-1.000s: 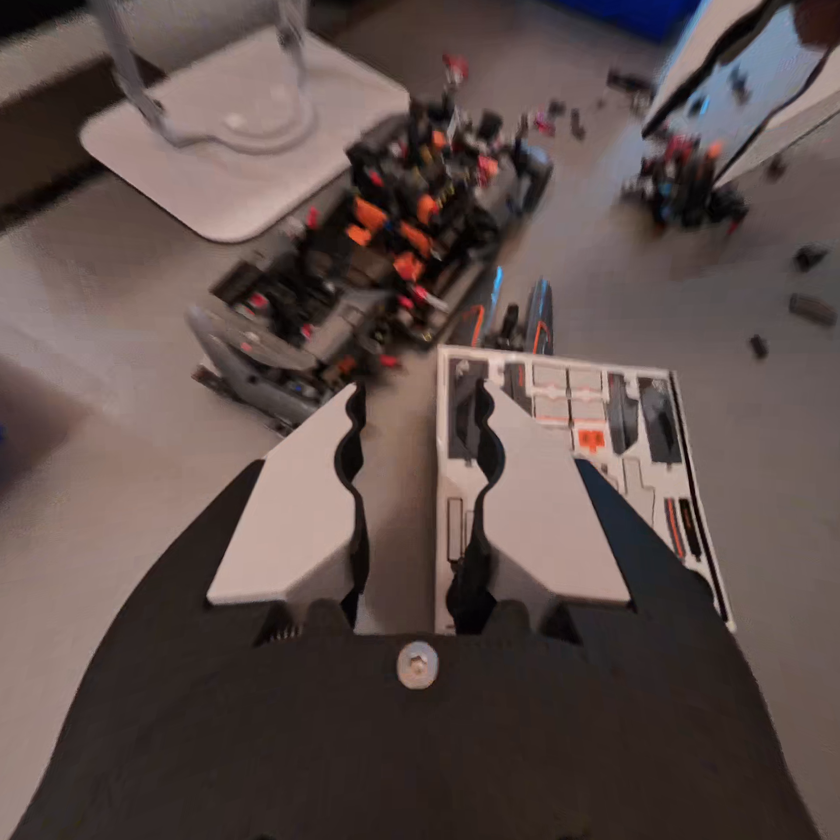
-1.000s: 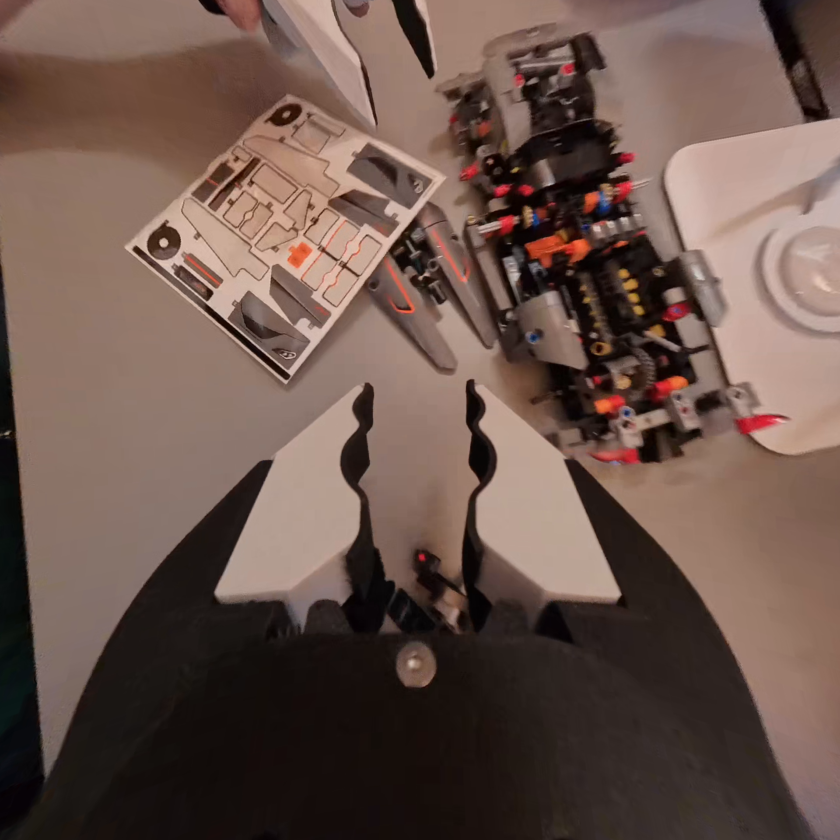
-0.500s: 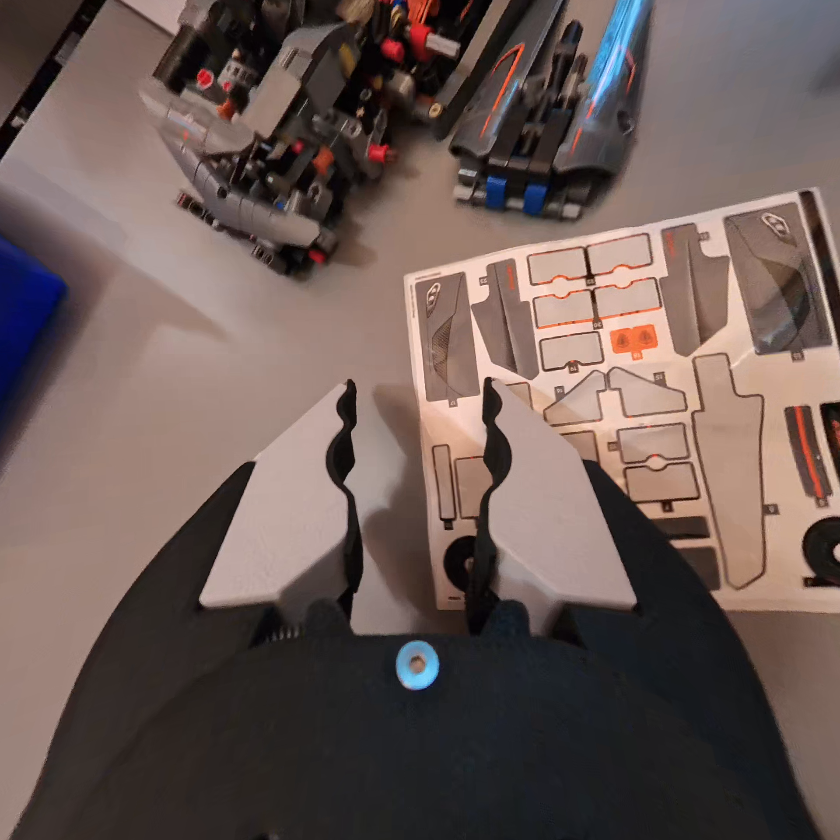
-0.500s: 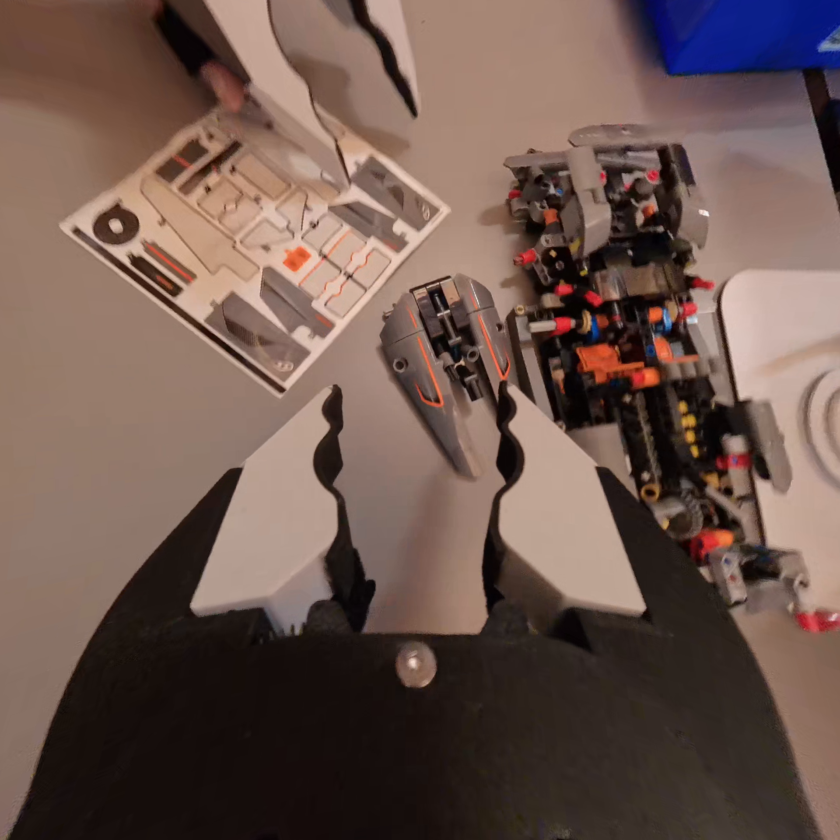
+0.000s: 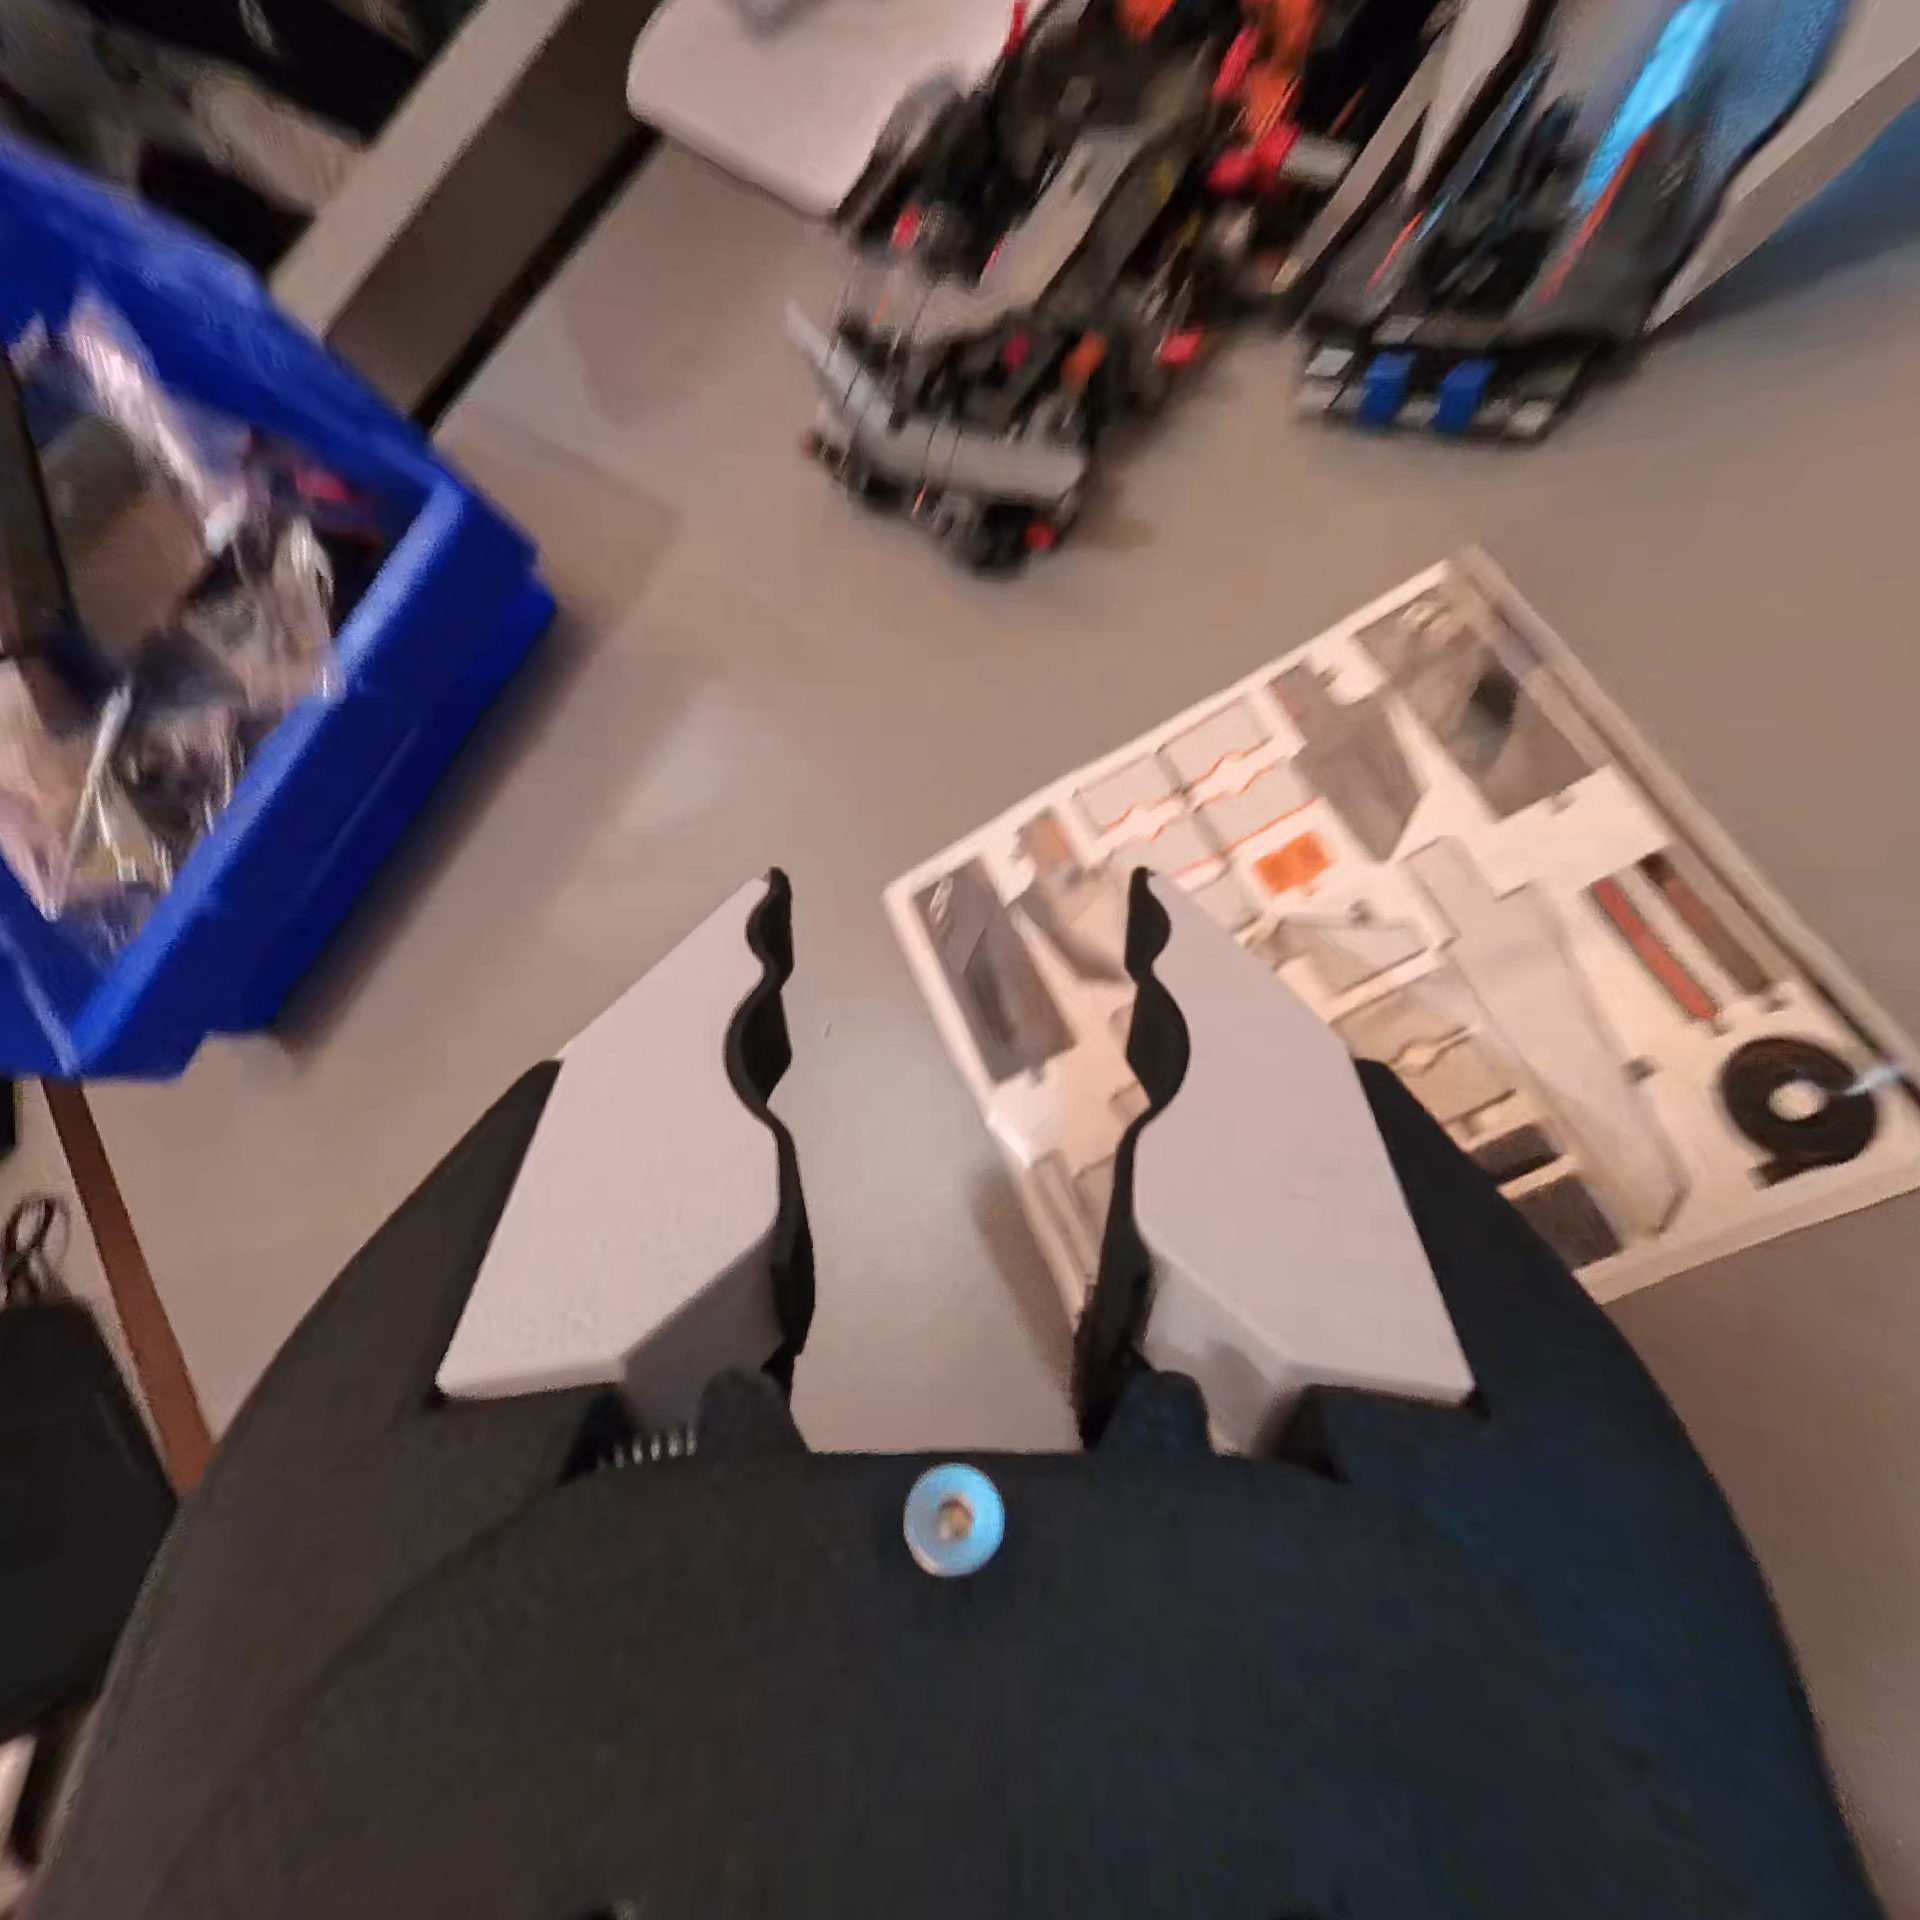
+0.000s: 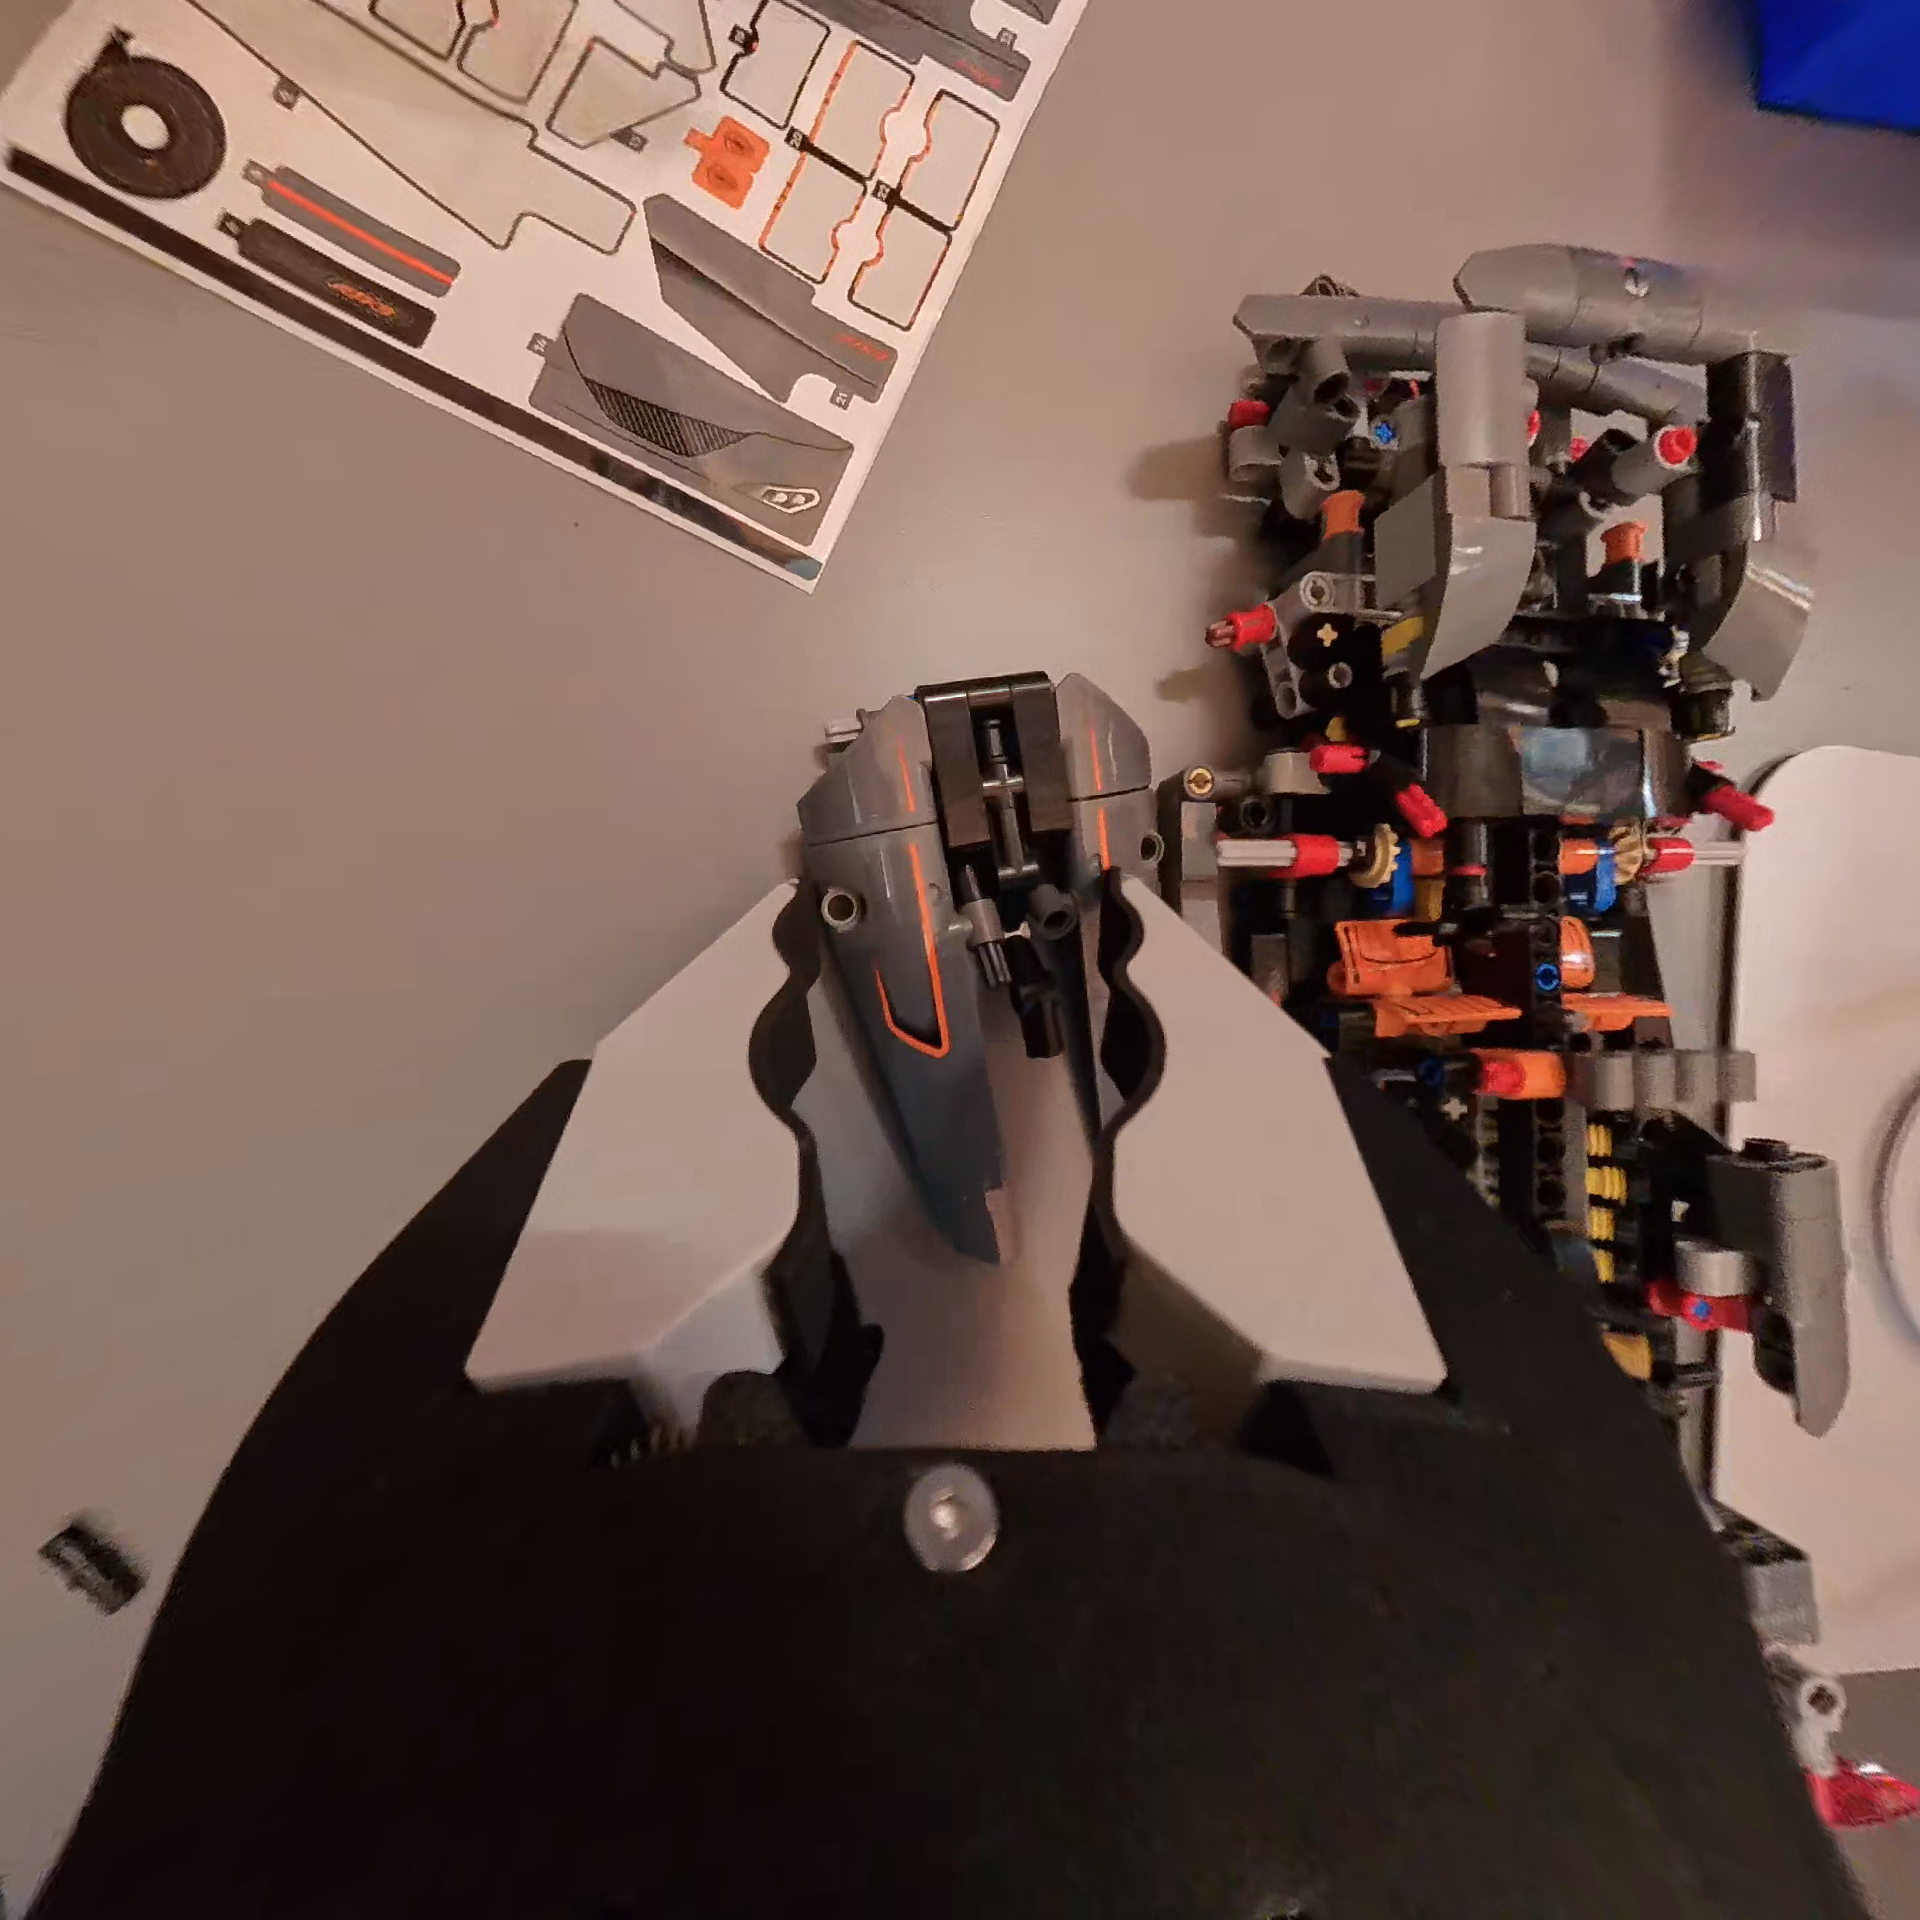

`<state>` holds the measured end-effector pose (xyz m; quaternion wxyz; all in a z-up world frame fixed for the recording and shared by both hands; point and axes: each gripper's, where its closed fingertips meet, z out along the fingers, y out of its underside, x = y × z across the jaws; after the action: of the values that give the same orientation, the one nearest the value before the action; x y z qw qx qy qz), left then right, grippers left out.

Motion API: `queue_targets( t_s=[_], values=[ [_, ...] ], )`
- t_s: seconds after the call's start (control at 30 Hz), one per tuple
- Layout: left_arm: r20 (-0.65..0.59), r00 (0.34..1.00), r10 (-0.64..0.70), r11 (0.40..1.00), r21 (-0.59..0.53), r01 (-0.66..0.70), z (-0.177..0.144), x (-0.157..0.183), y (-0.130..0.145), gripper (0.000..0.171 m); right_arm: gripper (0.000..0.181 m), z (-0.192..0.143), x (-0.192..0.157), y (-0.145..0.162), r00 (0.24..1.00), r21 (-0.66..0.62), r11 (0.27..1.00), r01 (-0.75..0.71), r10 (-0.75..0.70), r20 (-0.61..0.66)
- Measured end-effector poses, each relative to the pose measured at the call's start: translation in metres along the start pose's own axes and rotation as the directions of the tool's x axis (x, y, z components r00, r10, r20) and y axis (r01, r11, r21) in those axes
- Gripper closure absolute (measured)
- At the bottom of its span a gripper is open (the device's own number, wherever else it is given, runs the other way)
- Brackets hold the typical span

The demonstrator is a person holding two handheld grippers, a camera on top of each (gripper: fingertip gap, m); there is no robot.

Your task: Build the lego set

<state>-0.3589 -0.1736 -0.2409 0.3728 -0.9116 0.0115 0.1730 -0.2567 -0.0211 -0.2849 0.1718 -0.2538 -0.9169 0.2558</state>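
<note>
In the right wrist view a grey lego panel sub-assembly (image 6: 904,935) with orange lines and a black centre lies on the grey table. My right gripper (image 6: 951,894) is open with one finger on each side of its narrow end; I cannot tell if the pads touch it. The half-built lego car chassis (image 6: 1507,831) lies just to its right. My left gripper (image 5: 958,904) is open and empty above bare table beside the sticker sheet (image 5: 1455,935). The left wrist view is blurred and shows the chassis (image 5: 997,364) and the sub-assembly (image 5: 1507,239) at the far side.
A blue bin (image 5: 312,779) holding clear bags stands at the left table edge. The sticker sheet (image 6: 520,208) lies far left in the right wrist view. A white stand base (image 6: 1849,987) is beyond the chassis. A small black piece (image 6: 91,1564) and a red piece (image 6: 1860,1797) lie loose. Some 20 cm of space lies between my two pairs of fingers.
My right gripper opened wider and moved forward, so its fingers now straddle the grey sub-assembly. My left gripper swung back and left, off the sticker sheet, bringing the blue bin into view.
</note>
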Motion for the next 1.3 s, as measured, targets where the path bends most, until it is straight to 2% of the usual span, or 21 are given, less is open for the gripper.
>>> queue_targets(
  t_s=[0.07,0.2,0.3,0.4,0.5,0.6,0.67,0.73,0.77,0.9,1.0,1.03,1.2,1.3],
  values=[
    [-0.032,0.998,0.056,0.995,0.085,-0.053,0.003,0.023,-0.030,0.109,0.142,-0.006,-0.004,-0.002,0.998,0.021,0.999,-0.050,0.049,0.044],
    [-0.119,0.969,0.216,0.966,0.169,-0.194,0.026,0.086,-0.070,0.109,0.142,-0.014,-0.014,0.000,0.982,0.038,0.989,-0.141,0.135,0.136],
    [-0.165,0.940,0.298,0.948,0.163,-0.272,0.046,0.117,-0.079,0.108,0.142,-0.019,-0.020,0.001,0.971,0.042,0.984,-0.176,0.166,0.169],
    [-0.153,0.922,0.356,0.928,0.177,-0.329,0.055,0.127,-0.089,0.107,0.142,-0.030,-0.032,-0.003,0.937,0.070,0.967,-0.246,0.219,0.272],
    [-0.193,0.910,0.367,0.917,0.241,-0.318,0.055,0.143,-0.101,0.107,0.143,-0.042,-0.048,-0.007,0.876,0.093,0.944,-0.318,0.255,0.409],
    [-0.234,0.878,0.416,0.898,0.255,-0.358,0.057,0.163,-0.100,0.107,0.143,-0.052,-0.063,-0.008,0.795,0.077,0.924,-0.375,0.277,0.540],
    [-0.249,0.867,0.432,0.887,0.292,-0.358,0.053,0.177,-0.105,0.114,0.143,-0.055,-0.066,-0.008,0.760,0.071,0.913,-0.402,0.289,0.582],
    [-0.239,0.865,0.441,0.882,0.292,-0.369,0.053,0.182,-0.105,0.130,0.143,-0.058,-0.062,-0.008,0.751,0.082,0.899,-0.431,0.307,0.585],
    [-0.239,0.872,0.428,0.886,0.304,-0.351,0.052,0.182,-0.107,0.136,0.142,-0.060,-0.060,-0.009,0.741,0.084,0.890,-0.448,0.318,0.592],
    [-0.266,0.902,0.340,0.907,0.347,-0.239,0.044,0.177,-0.118,0.143,0.141,-0.069,-0.054,-0.013,0.709,0.109,0.852,-0.512,0.348,0.614],
    [-0.268,0.932,0.246,0.928,0.343,-0.146,0.041,0.164,-0.125,0.147,0.129,-0.082,-0.042,-0.021,0.666,0.161,0.787,-0.595,0.371,0.647],
    [-0.285,0.938,0.196,0.935,0.342,-0.092,0.041,0.160,-0.127,0.148,0.130,-0.088,-0.036,-0.023,0.665,0.192,0.766,-0.614,0.371,0.649],
    [-0.397,0.918,0.024,0.929,0.348,0.126,0.035,0.152,-0.133,0.149,0.122,-0.111,-0.014,-0.021,0.731,0.317,0.721,-0.616,0.373,0.571],
    [-0.537,0.838,-0.100,0.892,0.325,0.315,0.029,0.152,-0.140,0.149,0.116,-0.116,-0.009,-0.013,0.797,0.354,0.749,-0.560,0.370,0.478]
  ],
)
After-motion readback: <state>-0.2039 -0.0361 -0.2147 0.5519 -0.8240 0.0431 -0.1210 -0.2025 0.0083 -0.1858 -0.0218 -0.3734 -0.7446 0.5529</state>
